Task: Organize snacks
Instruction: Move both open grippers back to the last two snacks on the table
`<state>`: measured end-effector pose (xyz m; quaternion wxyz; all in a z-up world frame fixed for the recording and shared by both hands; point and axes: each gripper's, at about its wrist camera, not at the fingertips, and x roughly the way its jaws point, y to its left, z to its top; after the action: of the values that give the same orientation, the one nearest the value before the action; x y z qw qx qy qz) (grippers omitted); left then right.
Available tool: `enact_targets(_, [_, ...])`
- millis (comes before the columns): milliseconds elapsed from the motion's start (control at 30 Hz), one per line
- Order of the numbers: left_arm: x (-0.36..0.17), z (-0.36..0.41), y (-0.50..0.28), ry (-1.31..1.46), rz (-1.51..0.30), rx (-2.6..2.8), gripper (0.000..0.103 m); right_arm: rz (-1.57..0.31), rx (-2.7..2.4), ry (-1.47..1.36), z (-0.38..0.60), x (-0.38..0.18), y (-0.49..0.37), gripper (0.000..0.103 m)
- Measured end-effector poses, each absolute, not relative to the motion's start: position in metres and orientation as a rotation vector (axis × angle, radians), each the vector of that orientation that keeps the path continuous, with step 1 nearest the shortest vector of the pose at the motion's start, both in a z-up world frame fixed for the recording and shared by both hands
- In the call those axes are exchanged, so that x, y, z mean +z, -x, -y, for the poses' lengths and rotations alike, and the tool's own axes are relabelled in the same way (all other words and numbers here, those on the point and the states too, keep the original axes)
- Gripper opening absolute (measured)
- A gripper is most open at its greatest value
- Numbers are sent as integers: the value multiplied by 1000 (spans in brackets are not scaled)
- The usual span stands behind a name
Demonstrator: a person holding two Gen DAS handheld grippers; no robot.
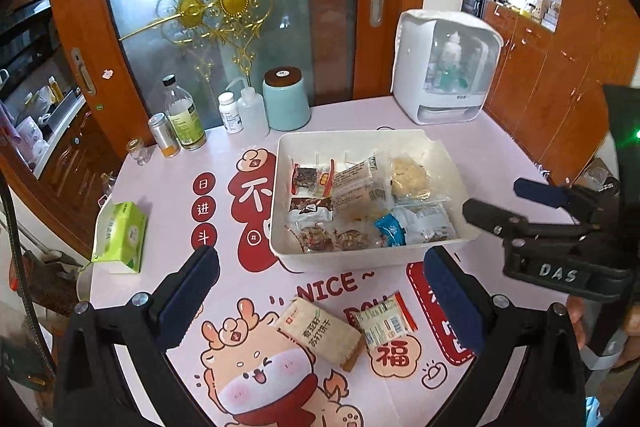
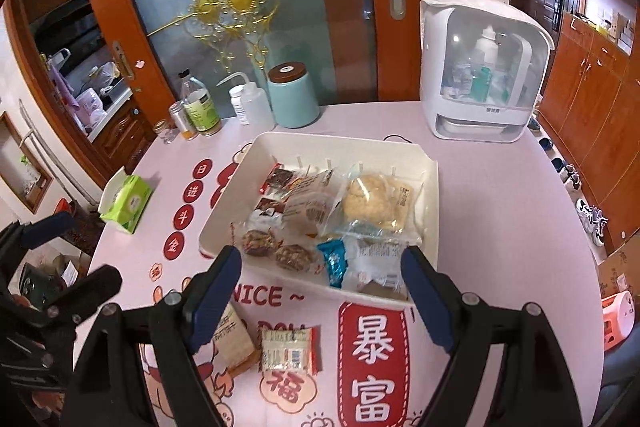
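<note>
The tablecloth (image 1: 168, 187) is pale pink with red Chinese characters, red "NICE" lettering and a cartoon deer in a red scarf. The snack tray (image 1: 276, 187) is white. The tissue box (image 1: 120, 237) is green and white, the canister (image 1: 286, 103) mint with a brown lid. Both grippers' finger pads (image 2: 214, 301) are dark blue on black.

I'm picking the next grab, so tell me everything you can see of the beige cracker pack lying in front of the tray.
The beige cracker pack is an oblong, sealed packet, matte and paper-like, with green Chinese print and a small red logo. It lies flat and askew on the pink printed tablecloth, outside the white tray. Its right end touches or slightly overlaps the small orange-edged packet. No gripper touches it.
</note>
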<state>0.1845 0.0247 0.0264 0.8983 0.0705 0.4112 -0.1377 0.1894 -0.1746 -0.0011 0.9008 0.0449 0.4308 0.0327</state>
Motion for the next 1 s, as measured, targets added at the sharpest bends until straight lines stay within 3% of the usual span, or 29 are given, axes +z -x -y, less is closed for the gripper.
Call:
enact_targets(267, [4, -53, -153, -100, -854, -237, 102, -881, 106, -24, 152, -23, -156, 83])
enact_targets(733, [-118, -71, -178, 57, -1052, -53, 102, -1071, 118, 2, 139, -150, -141, 83])
enact_targets(1000, [-191, -59, -217, 134, -1184, 43, 102, -1129, 148, -21, 134, -190, -145, 83])
